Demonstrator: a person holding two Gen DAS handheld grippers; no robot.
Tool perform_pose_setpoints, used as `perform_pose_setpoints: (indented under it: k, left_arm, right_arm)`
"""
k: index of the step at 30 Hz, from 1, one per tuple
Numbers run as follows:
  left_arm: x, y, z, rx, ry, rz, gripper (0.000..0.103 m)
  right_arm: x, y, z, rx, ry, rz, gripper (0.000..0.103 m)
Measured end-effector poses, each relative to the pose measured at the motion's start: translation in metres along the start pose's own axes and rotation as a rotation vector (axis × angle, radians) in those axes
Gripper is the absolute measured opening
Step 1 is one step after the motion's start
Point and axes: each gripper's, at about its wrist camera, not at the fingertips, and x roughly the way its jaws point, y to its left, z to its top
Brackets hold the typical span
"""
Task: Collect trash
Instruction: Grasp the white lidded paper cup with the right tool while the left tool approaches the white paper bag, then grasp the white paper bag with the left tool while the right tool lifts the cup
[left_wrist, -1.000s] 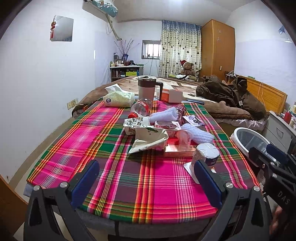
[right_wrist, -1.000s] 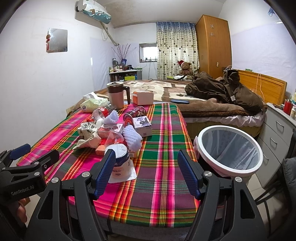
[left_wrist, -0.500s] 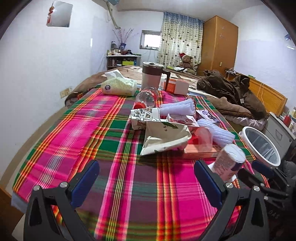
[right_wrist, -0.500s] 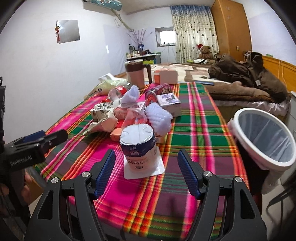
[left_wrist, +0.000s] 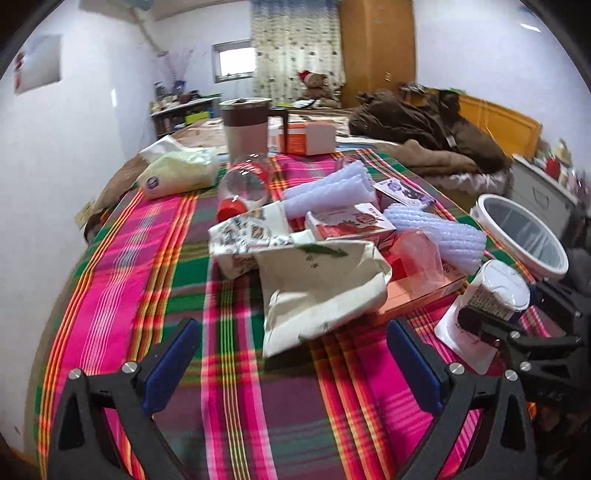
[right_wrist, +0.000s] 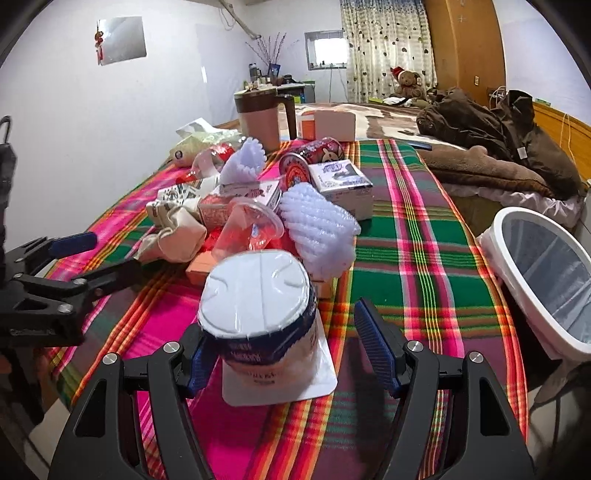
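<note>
A pile of trash lies on the plaid tablecloth (left_wrist: 155, 258): a crumpled cream paper bag (left_wrist: 321, 284), cartons, white foam wraps (right_wrist: 317, 229), a clear plastic cup (right_wrist: 251, 229). An upturned white tub (right_wrist: 258, 310) stands on its lid at the near edge. My right gripper (right_wrist: 286, 354) is open, its fingers on either side of the tub; it also shows in the left wrist view (left_wrist: 517, 332). My left gripper (left_wrist: 291, 365) is open and empty, just short of the paper bag; it also shows in the right wrist view (right_wrist: 81, 258). A white bin (right_wrist: 546, 273) stands right of the table.
A brown-lidded jug (left_wrist: 247, 125), an orange-white box (left_wrist: 310, 138), a tissue pack (left_wrist: 177, 171) and an overturned clear bottle (left_wrist: 243, 184) sit at the table's far end. A bed with brown clothes (right_wrist: 495, 136) lies behind. A white wall runs along the left.
Both grippers have moved forward over the table. The right gripper's fingers now flank the white tub. The left gripper has come close to the paper bag.
</note>
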Motion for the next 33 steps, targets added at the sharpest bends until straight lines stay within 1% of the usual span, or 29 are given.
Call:
perform_pose_setpoints:
  k: [1, 2, 3, 4, 6, 8, 10, 13, 15, 16, 19, 21, 23, 26, 28, 30, 33]
  left_arm:
    - [0.003, -0.001, 0.003, 0.014, 0.007, -0.016, 0.099]
    - [0.006, -0.001, 0.005, 0.025, 0.013, -0.028, 0.097]
    - [0.01, -0.001, 0.008, 0.034, 0.02, -0.032, 0.095]
    - [0.012, -0.001, 0.01, 0.049, 0.024, -0.036, 0.094]
    - [0.015, -0.004, 0.016, 0.084, 0.013, -0.037, 0.091]
    - [0.016, -0.007, 0.022, 0.122, -0.004, -0.062, 0.092]
    - [0.021, -0.007, 0.028, 0.14, 0.01, -0.086, 0.092]
    - [0.032, -0.007, 0.037, 0.171, 0.01, -0.073, 0.092]
    - [0.036, -0.008, 0.042, 0.215, -0.014, -0.041, 0.092]
    - [0.038, -0.007, 0.043, 0.222, -0.005, -0.042, 0.092]
    - [0.044, 0.0, 0.047, 0.203, 0.023, -0.088, 0.092]
    - [0.047, 0.001, 0.046, 0.207, 0.052, -0.121, 0.092]
    - [0.045, 0.0, 0.043, 0.209, 0.058, -0.129, 0.092]
    - [0.046, -0.005, 0.036, 0.241, 0.104, -0.169, 0.092]
    - [0.045, -0.011, 0.028, 0.265, 0.129, -0.177, 0.092]
    - [0.041, -0.014, 0.022, 0.273, 0.136, -0.185, 0.092]
    - [0.034, -0.014, 0.017, 0.247, 0.126, -0.205, 0.092]
  right_arm:
    - [-0.001, -0.001, 0.0, 0.005, -0.002, 0.003, 0.069]
    - [-0.001, -0.003, 0.001, 0.009, -0.003, 0.006, 0.062]
    - [0.001, -0.004, 0.002, 0.008, -0.001, 0.004, 0.058]
    - [0.001, -0.005, 0.002, 0.007, 0.002, -0.002, 0.049]
    - [0.002, -0.006, 0.004, 0.007, 0.004, -0.01, 0.048]
    - [0.002, -0.009, 0.006, 0.005, 0.007, -0.007, 0.048]
    - [0.002, -0.011, 0.007, 0.007, 0.008, -0.01, 0.048]
    - [0.002, -0.015, 0.01, 0.02, 0.007, -0.007, 0.048]
    - [0.002, -0.016, 0.012, 0.02, 0.009, -0.006, 0.048]
    - [0.003, -0.017, 0.012, 0.021, 0.011, -0.005, 0.048]
    - [0.003, -0.019, 0.012, 0.032, 0.016, 0.007, 0.048]
    - [0.003, -0.019, 0.013, 0.034, 0.015, 0.013, 0.048]
    - [0.003, -0.02, 0.014, 0.036, 0.015, 0.019, 0.048]
    - [0.002, -0.021, 0.015, 0.038, 0.014, 0.024, 0.048]
    - [0.001, -0.022, 0.015, 0.042, 0.013, 0.029, 0.048]
    - [-0.002, -0.024, 0.014, 0.045, 0.009, 0.03, 0.048]
    - [-0.003, -0.025, 0.015, 0.048, 0.005, 0.031, 0.048]
